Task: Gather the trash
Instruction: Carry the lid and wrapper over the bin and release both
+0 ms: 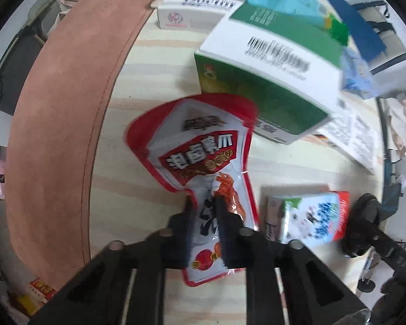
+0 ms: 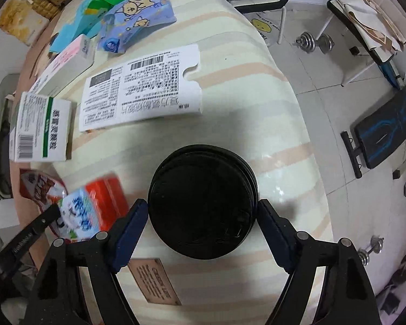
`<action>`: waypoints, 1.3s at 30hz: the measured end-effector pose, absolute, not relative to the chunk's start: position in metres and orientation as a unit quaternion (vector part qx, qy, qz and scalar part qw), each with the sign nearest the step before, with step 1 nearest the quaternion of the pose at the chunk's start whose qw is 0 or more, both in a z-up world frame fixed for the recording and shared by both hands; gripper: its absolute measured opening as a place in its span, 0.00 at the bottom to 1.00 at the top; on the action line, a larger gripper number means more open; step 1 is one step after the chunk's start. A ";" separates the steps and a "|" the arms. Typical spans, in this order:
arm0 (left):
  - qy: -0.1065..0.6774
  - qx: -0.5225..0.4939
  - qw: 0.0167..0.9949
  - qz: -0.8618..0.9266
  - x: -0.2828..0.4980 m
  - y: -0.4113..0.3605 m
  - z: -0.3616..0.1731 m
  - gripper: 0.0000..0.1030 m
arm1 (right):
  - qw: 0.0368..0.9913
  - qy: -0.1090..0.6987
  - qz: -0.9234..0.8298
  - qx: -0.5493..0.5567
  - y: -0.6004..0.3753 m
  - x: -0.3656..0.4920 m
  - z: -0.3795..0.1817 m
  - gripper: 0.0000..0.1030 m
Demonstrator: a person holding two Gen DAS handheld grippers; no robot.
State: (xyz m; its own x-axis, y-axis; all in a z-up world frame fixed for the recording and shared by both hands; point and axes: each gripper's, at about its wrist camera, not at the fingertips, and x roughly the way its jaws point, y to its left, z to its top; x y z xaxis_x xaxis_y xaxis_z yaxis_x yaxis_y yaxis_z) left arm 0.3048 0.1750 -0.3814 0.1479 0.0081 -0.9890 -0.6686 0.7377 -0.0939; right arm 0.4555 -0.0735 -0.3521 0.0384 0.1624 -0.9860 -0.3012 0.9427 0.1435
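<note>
left claw [image 1: 203, 203] on snack wrapper [image 1: 200, 146]

Snack wrapper [image 1: 203, 162] print blurred; milk carton [image 1: 314, 216] blurred.

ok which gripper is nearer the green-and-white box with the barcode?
Left. The left gripper is shut on the red snack wrapper, which lies right beside the green-and-white box. The right gripper straddles the black round lid, farther across the table.
</note>
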 end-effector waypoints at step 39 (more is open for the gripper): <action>0.591 -0.196 0.769 0.143 0.033 0.065 -0.355 0.00 | 0.739 0.650 0.178 -0.017 -0.167 0.125 -0.331 0.80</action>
State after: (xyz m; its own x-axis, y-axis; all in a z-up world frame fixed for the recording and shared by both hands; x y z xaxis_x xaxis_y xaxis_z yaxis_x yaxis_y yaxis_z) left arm 0.0329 0.0649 -0.3551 0.2611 -0.0115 -0.9653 -0.4525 0.8818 -0.1329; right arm 0.1250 -0.1673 -0.3309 0.0918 0.2413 -0.9661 -0.2849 0.9360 0.2067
